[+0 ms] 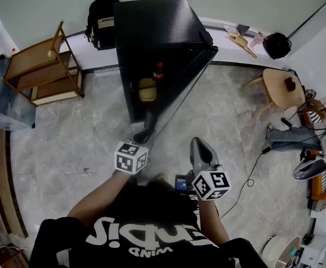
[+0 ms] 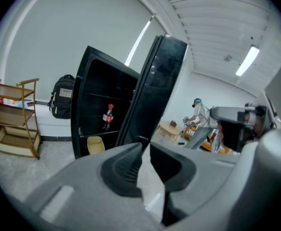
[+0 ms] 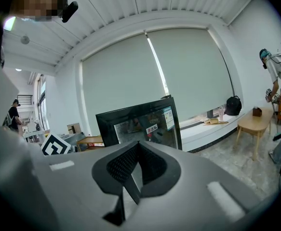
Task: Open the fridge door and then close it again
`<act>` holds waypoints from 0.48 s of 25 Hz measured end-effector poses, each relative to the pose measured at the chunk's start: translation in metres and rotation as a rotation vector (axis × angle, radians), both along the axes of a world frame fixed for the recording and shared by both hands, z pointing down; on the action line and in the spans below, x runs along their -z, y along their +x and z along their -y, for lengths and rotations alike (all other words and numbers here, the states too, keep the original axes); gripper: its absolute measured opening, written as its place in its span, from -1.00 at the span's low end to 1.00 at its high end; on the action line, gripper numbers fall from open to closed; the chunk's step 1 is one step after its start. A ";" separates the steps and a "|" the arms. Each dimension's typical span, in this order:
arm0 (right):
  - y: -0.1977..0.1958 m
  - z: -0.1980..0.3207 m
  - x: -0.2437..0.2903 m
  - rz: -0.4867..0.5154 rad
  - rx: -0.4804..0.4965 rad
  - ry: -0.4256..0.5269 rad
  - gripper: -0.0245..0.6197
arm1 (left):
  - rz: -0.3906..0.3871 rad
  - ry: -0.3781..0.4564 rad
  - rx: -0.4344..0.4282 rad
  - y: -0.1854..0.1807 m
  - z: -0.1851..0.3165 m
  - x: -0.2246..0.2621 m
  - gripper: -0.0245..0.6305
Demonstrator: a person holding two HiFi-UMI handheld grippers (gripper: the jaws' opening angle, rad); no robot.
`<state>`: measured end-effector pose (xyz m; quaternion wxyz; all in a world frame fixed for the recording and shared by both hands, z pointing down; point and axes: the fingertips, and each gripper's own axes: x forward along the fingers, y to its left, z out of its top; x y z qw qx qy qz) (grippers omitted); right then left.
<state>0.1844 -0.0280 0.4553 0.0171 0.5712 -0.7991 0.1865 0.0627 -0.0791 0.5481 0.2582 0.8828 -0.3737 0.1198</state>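
The black fridge point(image 1: 151, 21) stands against the far wall with its door point(image 1: 185, 77) swung out toward me. Inside are a cola bottle point(image 1: 159, 70) on a shelf and a yellow container point(image 1: 146, 90) below it. My left gripper point(image 1: 143, 134) is at the door's free edge. In the left gripper view its jaws point(image 2: 145, 148) stand narrowly apart with the dark door edge point(image 2: 141, 141) pinched at the tips. The bottle point(image 2: 108, 116) shows past the door point(image 2: 157, 90). My right gripper point(image 1: 199, 147) hangs shut and empty to the right of the door, facing the door's glass front point(image 3: 140, 121).
A wooden shelf unit point(image 1: 42, 68) stands left of the fridge, with a black backpack point(image 1: 100, 21) by the wall. To the right are a round wooden table point(image 1: 283, 88), a black bag point(image 1: 276, 44) on the ledge, a seated person's legs point(image 1: 294, 138) and cables on the marble floor.
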 end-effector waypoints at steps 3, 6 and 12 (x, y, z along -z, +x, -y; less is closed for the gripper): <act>-0.001 -0.002 0.001 0.003 0.005 0.001 -0.93 | -0.014 -0.012 0.001 0.005 -0.005 0.001 -0.77; -0.001 -0.004 -0.001 0.004 0.010 -0.001 -0.93 | -0.019 -0.016 -0.005 0.010 -0.009 0.001 -0.77; 0.002 -0.006 -0.004 0.006 0.013 -0.006 -0.93 | -0.014 -0.014 -0.025 0.019 -0.015 0.000 -0.78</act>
